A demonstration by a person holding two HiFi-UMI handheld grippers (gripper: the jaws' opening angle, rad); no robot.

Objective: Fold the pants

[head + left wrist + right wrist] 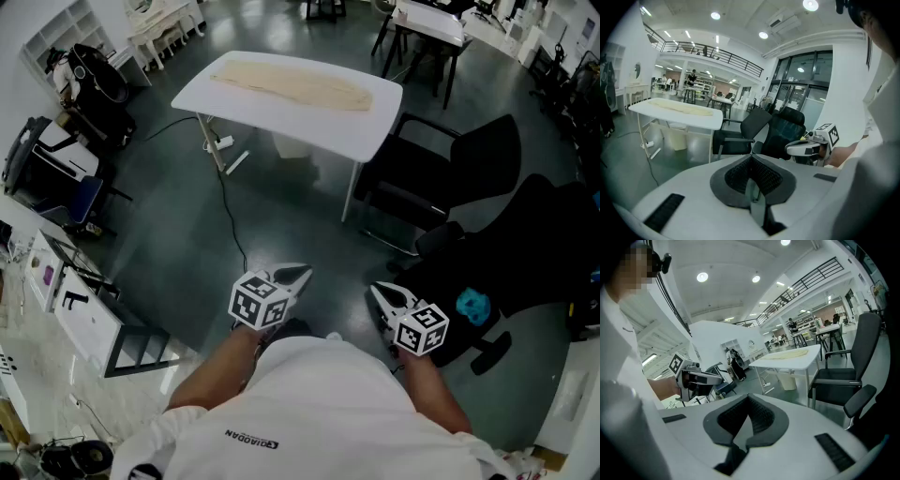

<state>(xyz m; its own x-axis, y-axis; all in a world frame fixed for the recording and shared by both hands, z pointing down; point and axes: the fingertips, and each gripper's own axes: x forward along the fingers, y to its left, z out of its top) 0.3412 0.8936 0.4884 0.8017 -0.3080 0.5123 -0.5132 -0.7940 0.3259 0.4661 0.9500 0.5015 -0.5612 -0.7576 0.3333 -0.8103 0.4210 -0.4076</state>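
Holding both tools close in front of the chest, the person in a white shirt (pixel 319 403) stands on the glossy dark grey floor (pixel 178 272), well apart from the white rectangular table (pixel 309 129) ahead. The long beige pants (pixel 291 86) lie flat and stretched out lengthwise on that tabletop, untouched by either tool, and neither claw is anywhere near them. The left gripper (pixel 298 274) points forward and somewhat down; in the left gripper view its two dark ribbed jaws are pressed together at the tips with nothing between them. The right gripper (pixel 378 291) is held just beside it at about the same height, and the right gripper view shows its jaws likewise pressed together and empty. Each tool appears in the other's camera with its square-marker cube on top. A black office chair with armrests (pixel 469 159) stands just beside the table's right end, and a second black swivel chair (pixel 530 244) sits nearer the person's right side. A thin black cable (pixel 225 206) trails across the floor from under the table.
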